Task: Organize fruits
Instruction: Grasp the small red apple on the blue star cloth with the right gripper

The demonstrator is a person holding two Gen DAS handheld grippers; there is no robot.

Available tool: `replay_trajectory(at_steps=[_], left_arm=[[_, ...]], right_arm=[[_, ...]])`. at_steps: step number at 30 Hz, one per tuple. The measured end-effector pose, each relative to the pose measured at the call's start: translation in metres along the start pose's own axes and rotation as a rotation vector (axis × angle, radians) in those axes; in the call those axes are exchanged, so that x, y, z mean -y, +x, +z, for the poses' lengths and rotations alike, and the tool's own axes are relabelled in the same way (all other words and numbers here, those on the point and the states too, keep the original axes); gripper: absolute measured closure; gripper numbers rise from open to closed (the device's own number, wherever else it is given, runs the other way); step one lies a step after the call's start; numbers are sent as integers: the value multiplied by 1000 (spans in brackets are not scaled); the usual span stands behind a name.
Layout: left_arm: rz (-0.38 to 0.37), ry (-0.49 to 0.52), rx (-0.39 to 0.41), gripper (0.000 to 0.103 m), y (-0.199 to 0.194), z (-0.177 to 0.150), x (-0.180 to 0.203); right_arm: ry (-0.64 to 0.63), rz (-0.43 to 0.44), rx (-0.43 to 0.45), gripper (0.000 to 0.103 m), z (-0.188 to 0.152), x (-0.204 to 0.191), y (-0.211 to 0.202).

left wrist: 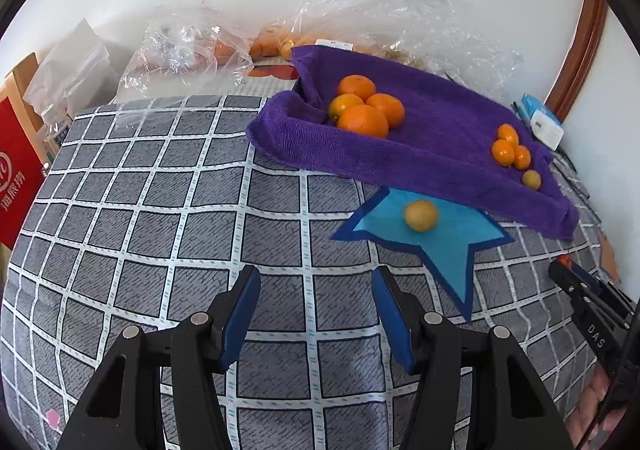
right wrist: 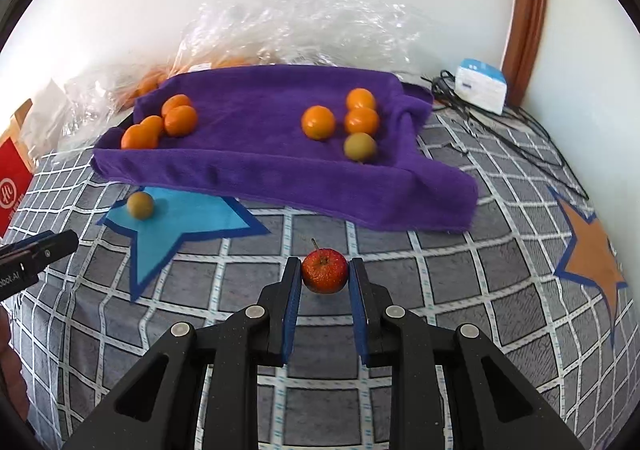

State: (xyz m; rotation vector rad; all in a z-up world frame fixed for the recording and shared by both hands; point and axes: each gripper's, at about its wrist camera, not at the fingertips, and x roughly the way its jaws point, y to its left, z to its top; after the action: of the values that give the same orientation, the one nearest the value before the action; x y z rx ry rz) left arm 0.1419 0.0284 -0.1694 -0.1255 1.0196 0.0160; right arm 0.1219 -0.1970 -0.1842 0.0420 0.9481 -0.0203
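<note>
My right gripper (right wrist: pixel 325 270) is shut on a small red fruit (right wrist: pixel 324 271) with a stem, held above the checked cloth. My left gripper (left wrist: pixel 316 282) stands open with nothing between its fingers, over the cloth just short of a blue star patch (left wrist: pixel 452 238). A yellow-green fruit (left wrist: pixel 421 215) lies on that blue star (right wrist: pixel 180 226), also seen as the yellow-green fruit (right wrist: pixel 140 204) from the right wrist. A purple towel (right wrist: pixel 256 154) holds a group of oranges (right wrist: pixel 160 124) at its left, smaller orange fruits (right wrist: pixel 360 110) and one greenish fruit (right wrist: pixel 360 147) at its right.
Clear plastic bags (right wrist: pixel 288 22) with more oranges lie behind the towel against the white wall. An orange star patch (right wrist: pixel 596 250) sits at the right. A white box (right wrist: pixel 480 84) and black cables (right wrist: pixel 520 138) lie at the back right. A red box (left wrist: pixel 18 178) stands at the left.
</note>
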Motion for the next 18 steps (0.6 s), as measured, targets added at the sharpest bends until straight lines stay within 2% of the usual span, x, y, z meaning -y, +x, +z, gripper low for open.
replay_trajectory(at_steps=[5,11,18], left_arm=[[1,6,-52,47,7,-6,5],[14,61,-53,47,8,-7,23],[-37,86,-59,46,12,-3,38]], right_arm=[[-5,19,-24,79,-9,3,4],[0,34,-25,79,-12,5,8],[1,39,-20,79,-9,7,12]])
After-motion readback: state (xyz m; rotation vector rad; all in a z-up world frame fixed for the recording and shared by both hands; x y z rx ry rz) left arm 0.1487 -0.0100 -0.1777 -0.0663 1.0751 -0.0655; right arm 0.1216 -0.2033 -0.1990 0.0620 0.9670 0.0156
